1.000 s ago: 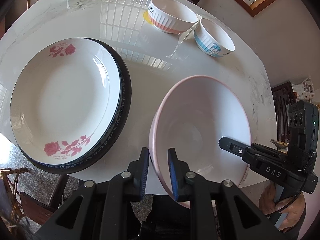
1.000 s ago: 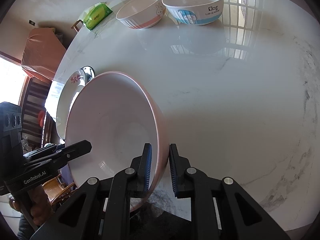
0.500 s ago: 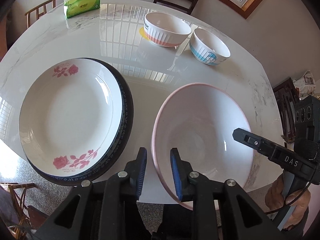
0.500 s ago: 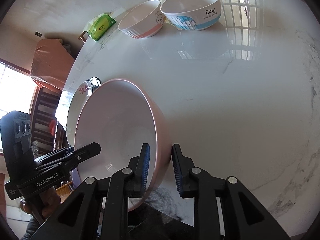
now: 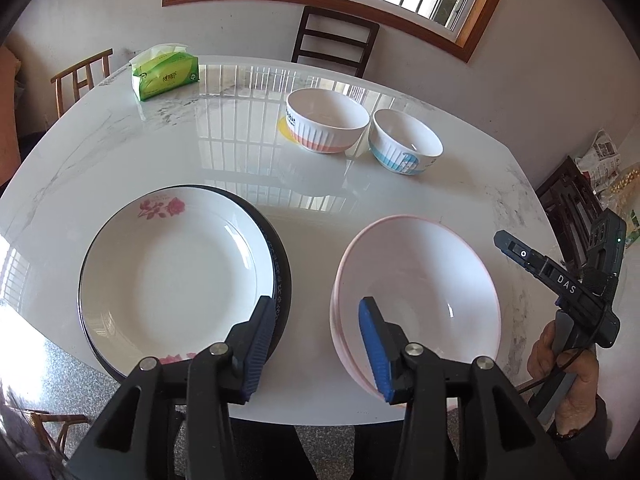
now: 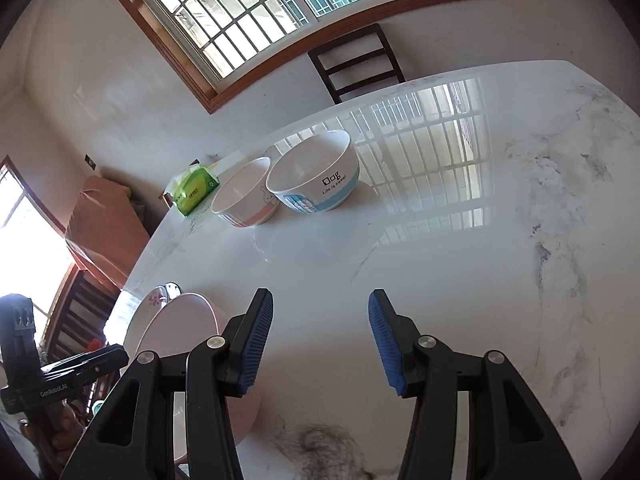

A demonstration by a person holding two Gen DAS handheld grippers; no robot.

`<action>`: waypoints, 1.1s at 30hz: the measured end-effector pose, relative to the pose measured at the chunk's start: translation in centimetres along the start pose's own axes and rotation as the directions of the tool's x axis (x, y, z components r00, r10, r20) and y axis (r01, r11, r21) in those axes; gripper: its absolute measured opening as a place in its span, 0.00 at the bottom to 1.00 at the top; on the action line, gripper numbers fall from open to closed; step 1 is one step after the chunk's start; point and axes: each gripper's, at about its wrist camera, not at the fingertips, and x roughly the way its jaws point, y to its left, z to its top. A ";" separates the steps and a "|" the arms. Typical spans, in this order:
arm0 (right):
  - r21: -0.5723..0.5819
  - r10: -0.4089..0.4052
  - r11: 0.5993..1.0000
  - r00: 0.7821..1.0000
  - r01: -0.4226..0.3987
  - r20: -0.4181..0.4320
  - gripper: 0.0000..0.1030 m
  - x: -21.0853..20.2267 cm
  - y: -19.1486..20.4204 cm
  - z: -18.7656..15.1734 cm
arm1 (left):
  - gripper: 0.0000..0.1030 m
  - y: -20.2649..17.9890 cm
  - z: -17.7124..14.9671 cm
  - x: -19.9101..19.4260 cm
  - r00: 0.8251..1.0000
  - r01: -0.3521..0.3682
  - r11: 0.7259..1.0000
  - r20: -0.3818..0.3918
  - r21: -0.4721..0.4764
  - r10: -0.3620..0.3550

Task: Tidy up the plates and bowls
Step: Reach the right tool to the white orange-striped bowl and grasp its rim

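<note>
Marble table (image 5: pixel 168 136), round-cornered, glossy, window bars mirrored in its top.

Near edge, left side: white rose plate (image 5: pixel 168 276) stacked on a dark-rimmed plate (image 5: pixel 280 264), the dark rim showing along the right side. Near edge, right side: pink bowl (image 5: pixel 424 292), wide and shallow, sitting on the table, close beside the plate stack but apart from it.

Far side, toward the window: 2 small bowls side by side, almost touching. Pink-striped bowl (image 5: pixel 326 126) on the left, blue-striped bowl (image 5: pixel 406 148) on the right, with "Dog" lettering in the right wrist view. Green tissue pack (image 5: pixel 164 72) at the far left corner. Dark chair (image 5: pixel 334 46) behind the far edge.

Left gripper (image 5: pixel 320 344): jaws about half spread and just been opening. The near-left rim of the pink bowl lies between the blue pads; neither pad presses on it. Nothing held.

Right gripper (image 6: pixel 320 344): jaws likewise about half spread, just been opening, only bare marble between them. The pink bowl sits off to its left, partly behind the left finger. Nothing held. In the left wrist view this gripper stands at the bowl's right, clear of the rim, a hand (image 5: pixel 568 376) on its grip.
</note>
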 end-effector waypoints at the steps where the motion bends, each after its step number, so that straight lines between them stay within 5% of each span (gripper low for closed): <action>1: -0.021 -0.015 1.000 1.000 0.015 0.002 0.47 0.0 0.2 0.0 | 0.51 -0.1 0.2 0.0 1.000 0.002 1.000 0.003 0.007 -0.002; 2: -0.038 -0.024 0.999 1.000 0.025 0.005 0.47 0.2 0.3 0.0 | 0.57 -0.2 0.3 0.1 1.000 0.003 1.000 0.001 0.013 -0.004; 10: -0.090 -0.041 0.995 0.998 0.037 -0.042 0.46 1.7 0.6 0.7 | 0.57 -0.1 3.6 -0.3 0.999 0.033 0.998 0.015 0.053 -0.033; 19: -0.235 0.085 0.963 0.976 -0.132 -0.200 0.41 2.7 5.4 7.7 | 0.57 2.3 10.6 3.9 0.997 0.048 0.995 -0.054 -0.085 -0.053; 26: -0.294 0.099 0.936 0.947 -0.193 -0.306 0.33 7.5 7.9 13.3 | 0.57 4.4 15.5 8.2 0.993 0.064 0.974 -0.080 -0.218 -0.083; 33: -0.302 0.071 0.934 0.930 -0.189 -0.361 0.30 14.1 9.3 17.2 | 0.57 5.3 19.4 11.3 0.993 0.060 0.967 -0.083 -0.246 -0.082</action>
